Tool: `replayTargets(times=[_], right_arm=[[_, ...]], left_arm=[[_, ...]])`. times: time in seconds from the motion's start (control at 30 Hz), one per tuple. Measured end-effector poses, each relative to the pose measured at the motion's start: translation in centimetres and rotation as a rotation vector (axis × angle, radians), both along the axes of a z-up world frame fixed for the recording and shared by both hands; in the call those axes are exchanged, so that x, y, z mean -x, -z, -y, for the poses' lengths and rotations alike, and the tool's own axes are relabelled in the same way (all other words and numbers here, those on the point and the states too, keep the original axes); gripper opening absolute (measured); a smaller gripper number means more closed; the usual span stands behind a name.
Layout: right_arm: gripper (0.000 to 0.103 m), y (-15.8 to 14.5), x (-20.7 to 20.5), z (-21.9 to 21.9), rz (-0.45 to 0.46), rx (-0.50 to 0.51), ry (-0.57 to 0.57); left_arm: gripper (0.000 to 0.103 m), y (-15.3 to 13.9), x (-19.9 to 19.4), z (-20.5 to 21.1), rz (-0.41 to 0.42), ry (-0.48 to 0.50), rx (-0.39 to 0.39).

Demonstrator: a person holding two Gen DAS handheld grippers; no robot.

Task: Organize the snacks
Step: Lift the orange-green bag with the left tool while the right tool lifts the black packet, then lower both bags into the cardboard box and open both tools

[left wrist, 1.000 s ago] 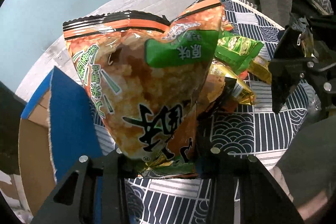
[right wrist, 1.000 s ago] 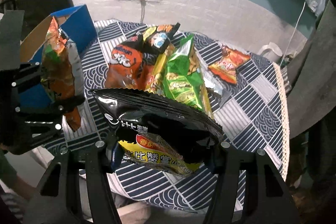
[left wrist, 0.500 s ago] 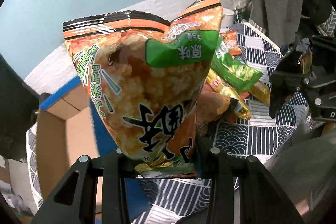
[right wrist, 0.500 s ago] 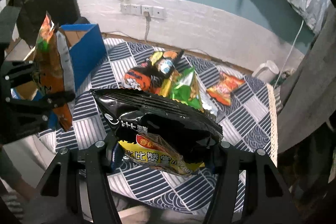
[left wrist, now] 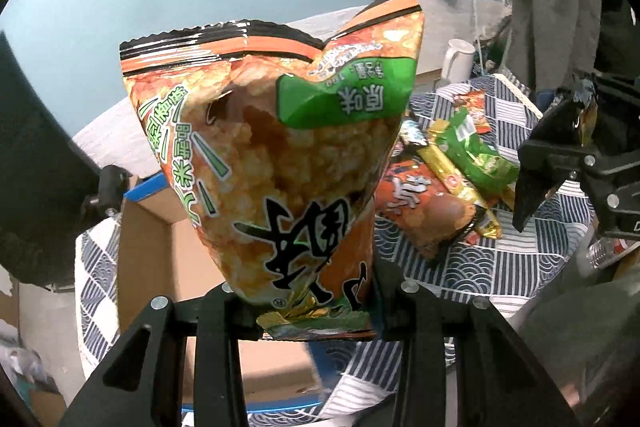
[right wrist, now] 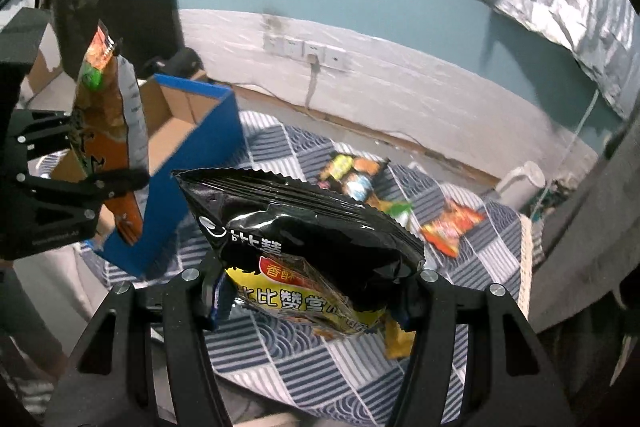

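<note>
My left gripper (left wrist: 316, 311) is shut on the bottom edge of an orange snack bag (left wrist: 272, 163) with a green label, held upright in the air. In the right wrist view that same orange snack bag (right wrist: 108, 131) hangs at the left, above the open blue cardboard box (right wrist: 192, 163). My right gripper (right wrist: 312, 299) is shut on a black snack bag (right wrist: 304, 227) with a yellow band, lifted off the table. In the left wrist view the blue cardboard box (left wrist: 160, 259) lies below and behind the orange bag, and the right gripper (left wrist: 560, 171) shows at the far right.
A pile of several snack packets (left wrist: 448, 179) lies on the patterned blue and white tablecloth (right wrist: 304, 367). A lone red packet (right wrist: 452, 223) rests toward the right edge near a white mug (right wrist: 524, 183). Wall sockets (right wrist: 308, 51) sit on the white wall behind.
Both grippers have risen with their bags still gripped, and the table now looks lower and farther. The box's open brown inside has come into view under the orange bag.
</note>
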State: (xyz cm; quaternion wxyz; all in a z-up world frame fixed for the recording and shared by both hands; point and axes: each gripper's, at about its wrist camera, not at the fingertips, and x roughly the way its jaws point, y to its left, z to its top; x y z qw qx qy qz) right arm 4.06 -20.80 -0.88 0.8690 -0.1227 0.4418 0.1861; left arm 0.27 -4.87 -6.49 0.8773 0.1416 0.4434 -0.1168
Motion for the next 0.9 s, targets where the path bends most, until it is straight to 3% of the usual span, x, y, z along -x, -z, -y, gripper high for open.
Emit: replayTargets(times=[0.4, 0.9], right_arm=[[0.061, -1.3, -2.5, -7.2, -0.001, 0.000, -0.126], [0.061, 1.5, -5.4, -16.5, -0.118, -0.025, -0.270]], left_arm=[[0.039, -0.6, -0.7, -5.6, 0.018, -0.087, -0.017], [0.039, 2.2, -1.4, -12.9, -0.014, -0.198, -0.055]])
